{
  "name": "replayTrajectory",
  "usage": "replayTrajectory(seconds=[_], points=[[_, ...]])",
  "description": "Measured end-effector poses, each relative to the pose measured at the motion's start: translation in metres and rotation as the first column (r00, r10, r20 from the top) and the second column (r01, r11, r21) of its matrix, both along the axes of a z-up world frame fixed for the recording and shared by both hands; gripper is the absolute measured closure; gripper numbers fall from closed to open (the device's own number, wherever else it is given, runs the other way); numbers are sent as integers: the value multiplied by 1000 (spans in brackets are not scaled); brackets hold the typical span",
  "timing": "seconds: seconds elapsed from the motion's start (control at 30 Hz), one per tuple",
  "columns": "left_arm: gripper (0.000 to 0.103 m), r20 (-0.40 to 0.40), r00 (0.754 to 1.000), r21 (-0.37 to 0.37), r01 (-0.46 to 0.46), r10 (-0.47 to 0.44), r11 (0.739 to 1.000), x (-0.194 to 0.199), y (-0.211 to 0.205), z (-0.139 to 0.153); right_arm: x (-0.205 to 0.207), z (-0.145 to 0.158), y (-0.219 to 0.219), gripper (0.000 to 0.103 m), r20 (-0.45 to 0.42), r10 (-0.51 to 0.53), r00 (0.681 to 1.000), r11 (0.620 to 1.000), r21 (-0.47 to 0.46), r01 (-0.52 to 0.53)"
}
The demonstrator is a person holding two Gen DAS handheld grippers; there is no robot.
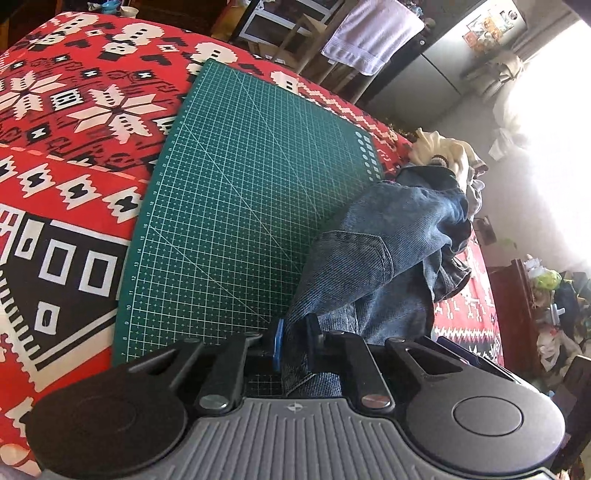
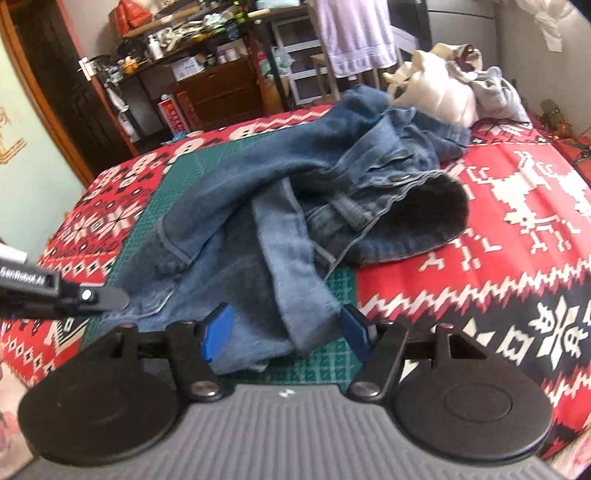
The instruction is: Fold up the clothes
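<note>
Your left gripper (image 1: pixel 295 341) has its jaws closed tight on a hem of the jeans (image 1: pixel 388 254). Your right gripper (image 2: pixel 286 330) has wide-open jaws with another hem lying loose between them. The jeans sit bunched ahead of both jaws, on the green mat (image 1: pixel 236 192). Pull now and that loose hem may slip out. The left gripper's side reads "GenRobot.AI".

a red blanket (image 2: pixel 517 155) with white and black patterns covers the near surface. beyond it, a pale lilac towel (image 2: pixel 354 33) hangs in front of a wooden chair (image 1: pixel 295 40). at far left stand a dark wooden door (image 2: pixel 55 85) and cluttered shelves (image 2: pixel 192 55). a grey fridge (image 1: pixel 461 55) with stickers stands at far right, beside harsh window light (image 1: pixel 554 122).
</note>
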State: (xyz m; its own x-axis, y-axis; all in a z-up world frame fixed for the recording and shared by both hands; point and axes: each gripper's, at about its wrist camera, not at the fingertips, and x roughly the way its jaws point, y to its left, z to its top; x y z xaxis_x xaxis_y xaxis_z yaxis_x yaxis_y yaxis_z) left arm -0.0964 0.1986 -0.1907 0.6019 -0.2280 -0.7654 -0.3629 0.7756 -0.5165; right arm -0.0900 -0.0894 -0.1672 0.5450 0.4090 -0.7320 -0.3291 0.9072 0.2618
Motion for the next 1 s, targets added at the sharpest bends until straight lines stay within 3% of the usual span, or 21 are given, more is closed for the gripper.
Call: replayTrajectory(seconds=[0.1, 0.17, 0.27, 0.4, 0.57, 1.0], points=[[88, 12, 1000, -29, 14, -14, 999, 0, -1, 4, 4, 1, -1, 34, -16, -11, 1000, 1000, 4, 12], [74, 6, 1000, -49, 13, -13, 999, -1, 0, 4, 4, 3, -1, 34, -16, -4, 1000, 1000, 15, 5], [66, 2, 1000, -63, 24, -24, 998, -3, -3, 6, -3, 5, 0, 34, -14, 17, 1000, 1000, 8, -17], [63, 2, 999, -75, 49, -49, 996, -2, -9, 4, -8, 6, -3, 34, -23, 20, 1000, 1000, 18, -19], [86, -4, 1000, -41, -9, 8, 999, 2, -10, -2, -11, 7, -7, 34, -31, 17, 999, 1000, 25, -16], [91, 24, 993, -24, -116, 117, 993, -20, 20, 3, -9, 11, -22, 34, -13, -34, 999, 999, 42, 35]])
